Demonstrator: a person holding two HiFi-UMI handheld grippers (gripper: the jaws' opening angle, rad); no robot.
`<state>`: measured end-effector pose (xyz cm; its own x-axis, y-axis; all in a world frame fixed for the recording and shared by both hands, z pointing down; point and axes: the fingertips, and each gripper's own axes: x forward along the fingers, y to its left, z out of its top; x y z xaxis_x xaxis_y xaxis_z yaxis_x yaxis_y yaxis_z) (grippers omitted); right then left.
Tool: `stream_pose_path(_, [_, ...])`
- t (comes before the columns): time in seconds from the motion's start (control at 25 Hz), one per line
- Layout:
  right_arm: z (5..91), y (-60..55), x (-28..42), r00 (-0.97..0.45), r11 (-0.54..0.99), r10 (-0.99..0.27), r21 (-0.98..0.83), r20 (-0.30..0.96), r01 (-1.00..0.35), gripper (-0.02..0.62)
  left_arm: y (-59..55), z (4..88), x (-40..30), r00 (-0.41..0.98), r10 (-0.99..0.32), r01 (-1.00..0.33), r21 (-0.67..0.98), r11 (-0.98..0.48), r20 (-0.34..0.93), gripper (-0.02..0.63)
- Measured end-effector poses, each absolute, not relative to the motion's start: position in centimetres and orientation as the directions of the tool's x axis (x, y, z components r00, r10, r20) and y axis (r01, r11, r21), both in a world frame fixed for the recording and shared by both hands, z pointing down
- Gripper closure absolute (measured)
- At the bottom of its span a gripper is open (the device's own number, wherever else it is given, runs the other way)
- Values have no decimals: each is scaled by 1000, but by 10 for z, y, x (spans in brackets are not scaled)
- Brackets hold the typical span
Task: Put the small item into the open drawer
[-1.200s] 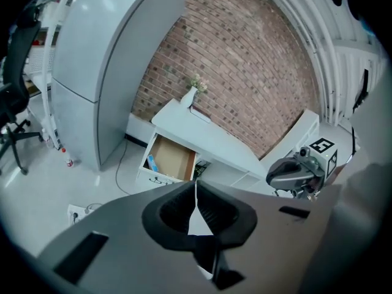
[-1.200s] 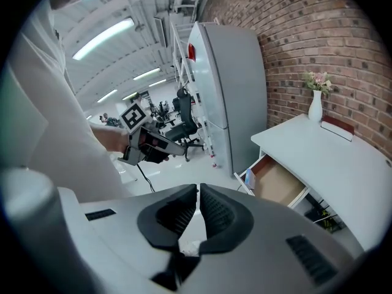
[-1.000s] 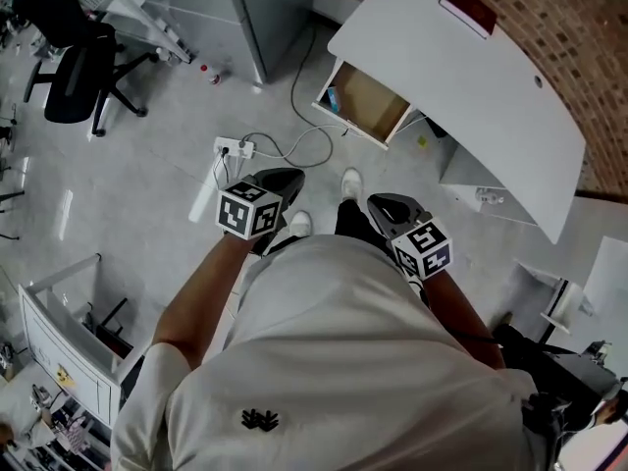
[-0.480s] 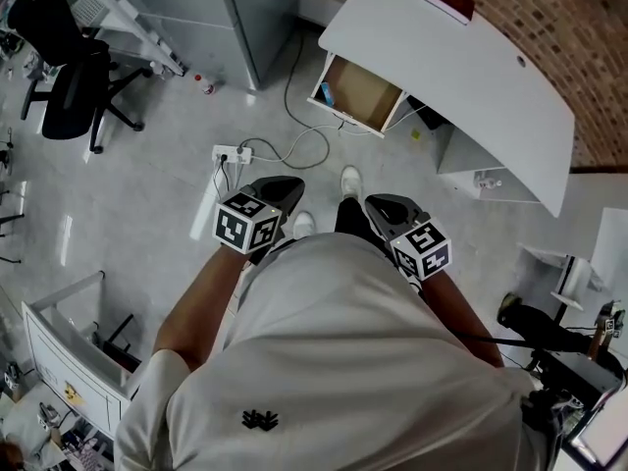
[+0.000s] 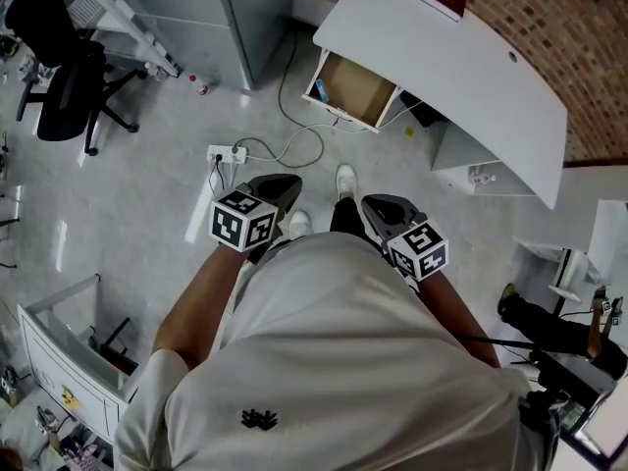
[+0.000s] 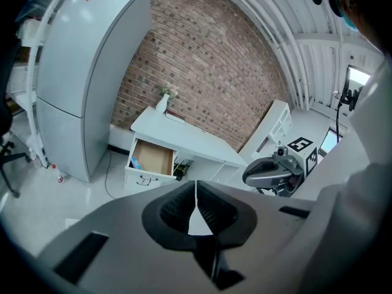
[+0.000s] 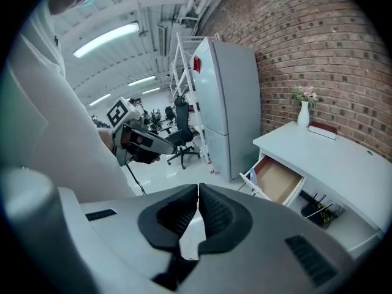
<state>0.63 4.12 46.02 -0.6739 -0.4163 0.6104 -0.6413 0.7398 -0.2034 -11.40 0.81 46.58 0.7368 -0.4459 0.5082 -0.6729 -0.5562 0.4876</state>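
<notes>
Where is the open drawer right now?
In the head view, the open white drawer with a brown bottom is at top centre, pulled out from the left end of the white desk, just right of the tall grey cabinet.

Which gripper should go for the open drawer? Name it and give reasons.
Right, marginally. In the head view the open drawer lies nearer the right gripper than the left gripper. Both are shut, empty and far off; no small item is held.
</notes>
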Motion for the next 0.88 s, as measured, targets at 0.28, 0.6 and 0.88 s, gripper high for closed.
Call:
stream_pose_path(0.28, [462,43,12,-669,729,-430,-204,607,-654,561,6,465,-108,740,-446,-670,488,-560,504,577])
stream_pose_path(0.6, [464,42,15,-675,738,-426,-201,602,-645,563,8,462,-104,739,-458,-672,485,-559,495,577])
stream_pose_path(0.88, [460,42,14,-677,739,-427,-200,600,-643,563,10,464,-103,733,-450,-675,467,-571,510,577])
